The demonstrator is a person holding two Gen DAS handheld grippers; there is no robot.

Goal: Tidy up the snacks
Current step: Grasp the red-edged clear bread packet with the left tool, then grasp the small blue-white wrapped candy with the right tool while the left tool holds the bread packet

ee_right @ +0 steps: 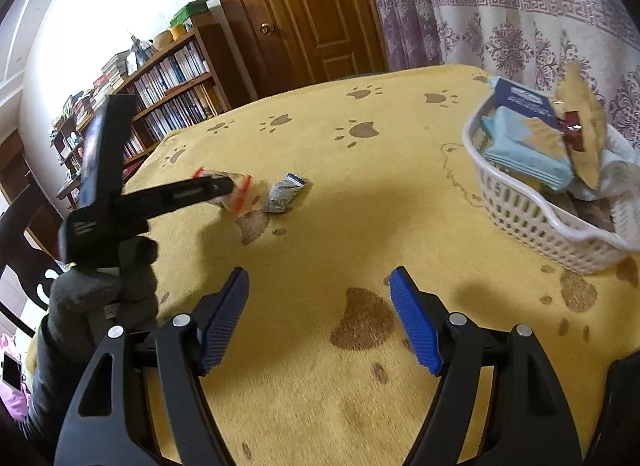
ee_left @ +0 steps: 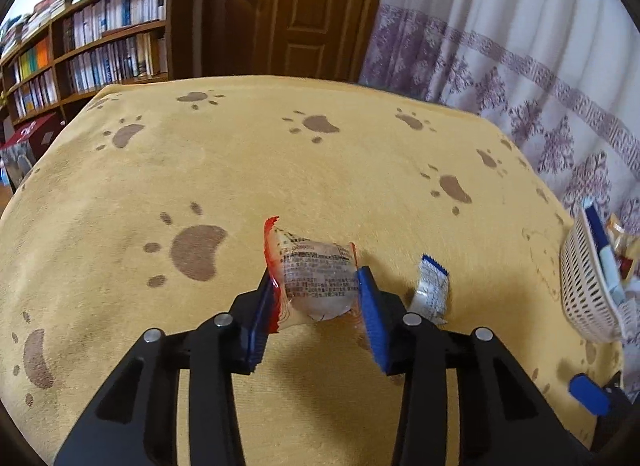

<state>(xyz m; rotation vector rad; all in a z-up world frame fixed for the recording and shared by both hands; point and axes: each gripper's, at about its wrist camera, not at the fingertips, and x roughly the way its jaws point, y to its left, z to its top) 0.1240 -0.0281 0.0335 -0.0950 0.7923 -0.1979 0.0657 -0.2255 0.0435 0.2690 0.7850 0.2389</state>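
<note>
A yellow blanket (ee_left: pixel 320 169) printed with brown paw marks covers the whole work surface, and the white basket (ee_right: pixel 532 217) at its right side serves as the landmark.

Nearest, the right gripper (ee_right: pixel 320 314) hangs over the blanket on the near-left side of the basket, its blue-padded jaws spread wide with nothing between them.

Farther out and well to the left of the basket, the left gripper (ee_left: pixel 316 286) is clenched on a clear snack packet (ee_left: pixel 316 278) with red crimped ends. The packet's long axis runs crosswise between the pads, one red end poking out past the left pad and up, the printed face turned toward the camera; the right wrist view shows it lifted just off the blanket. A gloved hand (ee_right: pixel 100 294) grips the left gripper's handle.

Just beside that packet, on its basket side, a small silver wrapper (ee_left: pixel 430 290) with a blue crimped edge lies on the blanket, blue end pointing away.

The basket holds light blue packs, a dark blue box and tan packets.

Beyond the blanket stand a wooden bookshelf (ee_left: pixel 104 41) packed with books, a brown panelled door (ee_left: pixel 296 5) and a white curtain (ee_left: pixel 520 57) with purple patterns behind the basket.
</note>
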